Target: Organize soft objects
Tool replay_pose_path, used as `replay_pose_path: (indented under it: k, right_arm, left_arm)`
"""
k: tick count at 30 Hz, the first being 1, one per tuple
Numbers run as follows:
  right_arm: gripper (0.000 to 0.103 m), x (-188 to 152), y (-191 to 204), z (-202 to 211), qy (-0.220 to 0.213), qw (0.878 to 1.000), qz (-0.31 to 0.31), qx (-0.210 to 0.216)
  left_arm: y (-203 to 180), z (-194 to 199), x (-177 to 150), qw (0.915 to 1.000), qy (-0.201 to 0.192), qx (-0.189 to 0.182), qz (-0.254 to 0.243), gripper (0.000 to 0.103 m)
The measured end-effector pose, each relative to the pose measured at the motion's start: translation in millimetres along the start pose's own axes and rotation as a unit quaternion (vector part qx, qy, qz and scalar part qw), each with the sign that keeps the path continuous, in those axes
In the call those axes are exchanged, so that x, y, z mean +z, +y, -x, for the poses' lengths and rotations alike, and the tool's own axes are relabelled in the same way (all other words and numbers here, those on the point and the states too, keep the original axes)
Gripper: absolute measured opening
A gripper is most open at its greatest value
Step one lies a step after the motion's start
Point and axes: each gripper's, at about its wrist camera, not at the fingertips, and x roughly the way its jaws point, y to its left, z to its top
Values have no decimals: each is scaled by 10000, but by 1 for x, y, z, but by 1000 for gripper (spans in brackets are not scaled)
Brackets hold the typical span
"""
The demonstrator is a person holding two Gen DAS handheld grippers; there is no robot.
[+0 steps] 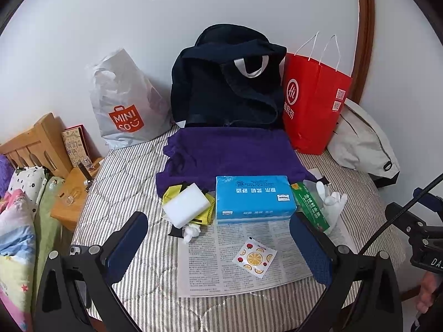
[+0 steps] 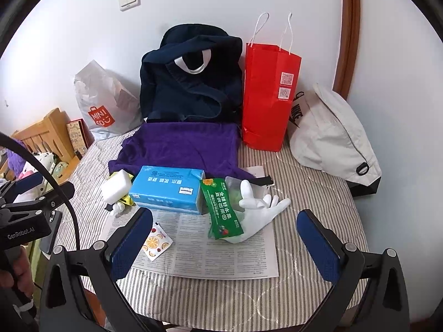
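On the striped bed lies a purple cloth (image 1: 232, 155) (image 2: 180, 146). In front of it sit a blue tissue pack (image 1: 253, 197) (image 2: 166, 189), a white sponge (image 1: 186, 204) (image 2: 116, 186), a green packet (image 2: 223, 213) (image 1: 308, 203) and a white glove (image 2: 260, 210) (image 1: 333, 202). A small fruit-print sachet (image 1: 254, 257) (image 2: 155, 243) rests on a printed paper sheet (image 1: 221, 260) (image 2: 199, 249). My left gripper (image 1: 218, 243) stands open just short of the tissue pack. Over the paper, near the glove, my right gripper (image 2: 224, 238) is open. Neither holds anything.
Against the wall stand a dark navy backpack (image 1: 227, 83), a red paper bag (image 1: 313, 105), a grey Miniso bag (image 1: 124, 105) and a light grey bag (image 2: 332, 135). A wooden headboard (image 1: 36, 144) and patterned bedding (image 1: 16, 221) are at the left. A hand (image 2: 13, 276) holds the other gripper.
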Motion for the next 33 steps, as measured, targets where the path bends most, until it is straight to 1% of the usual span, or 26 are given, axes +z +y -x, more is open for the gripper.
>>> replay_pose_path:
  k: [26, 29, 33]
  right_arm:
    - [102, 3, -3, 5, -21, 10000, -16, -24]
    - [102, 4, -3, 5, -18, 10000, -5, -20]
    - [102, 3, -1, 6, -22, 10000, 29, -34]
  left_arm:
    - [1, 0, -2, 10000, 22, 41, 13, 103]
    - [1, 0, -3, 10000, 2, -24, 3, 103]
    - [-1, 0, -3, 10000, 6, -16, -31, 103]
